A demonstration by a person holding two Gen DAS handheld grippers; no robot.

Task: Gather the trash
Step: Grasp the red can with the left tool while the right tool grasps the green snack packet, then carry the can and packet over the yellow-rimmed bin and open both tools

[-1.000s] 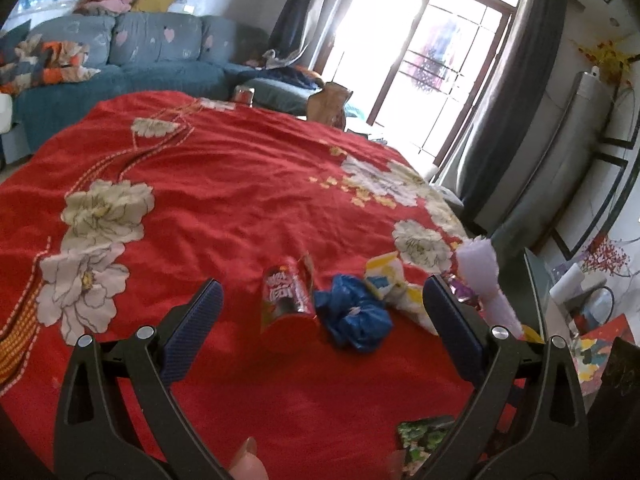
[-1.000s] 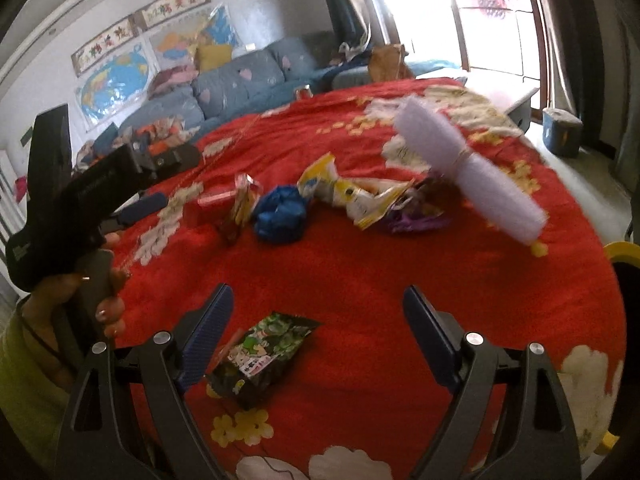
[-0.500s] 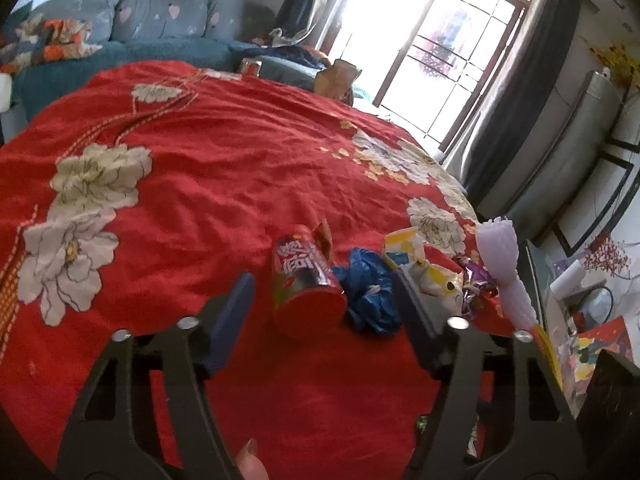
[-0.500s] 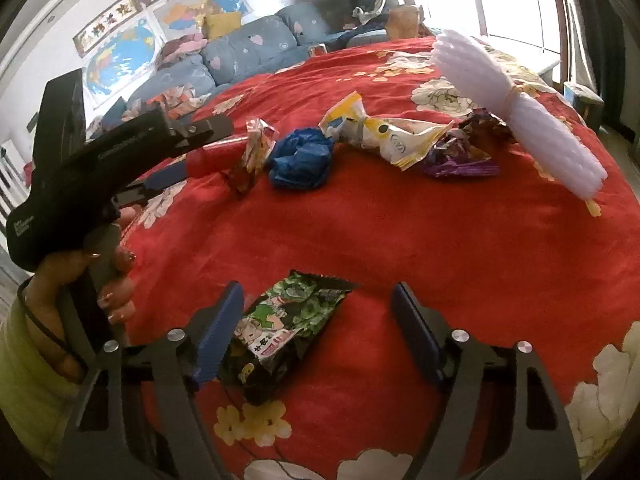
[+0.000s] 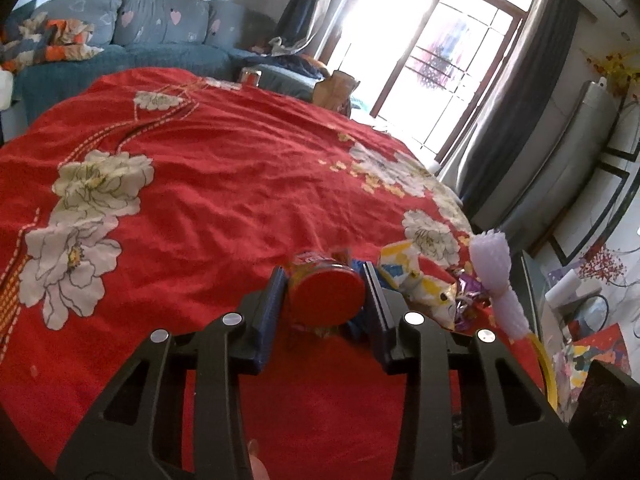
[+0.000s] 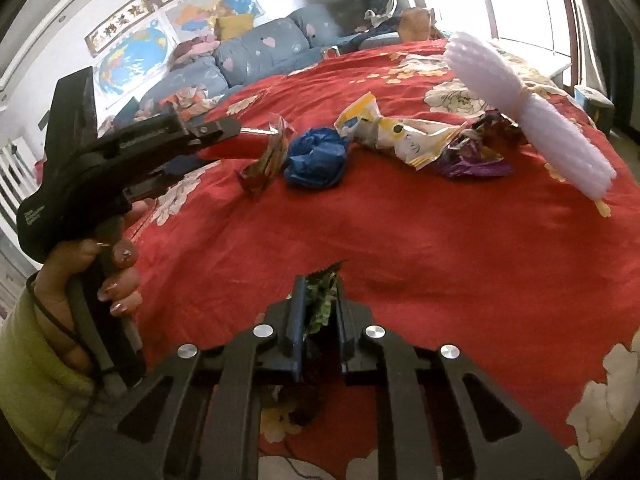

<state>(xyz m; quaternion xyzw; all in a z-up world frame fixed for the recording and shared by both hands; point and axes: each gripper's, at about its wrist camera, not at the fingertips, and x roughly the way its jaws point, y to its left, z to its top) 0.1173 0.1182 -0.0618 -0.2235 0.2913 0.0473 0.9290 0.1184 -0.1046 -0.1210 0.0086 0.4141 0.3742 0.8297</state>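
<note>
I've just closed the left gripper jaws on the red snack tube beside the blue wad and the right gripper jaws on the green wrapper nearer me on the bed, so both lift together.

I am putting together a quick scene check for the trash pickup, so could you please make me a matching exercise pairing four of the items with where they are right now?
Things:
1. red can
2. green snack wrapper
3. blue crumpled bag
4. white foam roll

Places:
A. lying farthest right in the right wrist view
B. between the right gripper's fingers
C. between the left gripper's fingers
D. loose on the red cloth beside the can

Pairs: 1-C, 2-B, 3-D, 4-A
</note>
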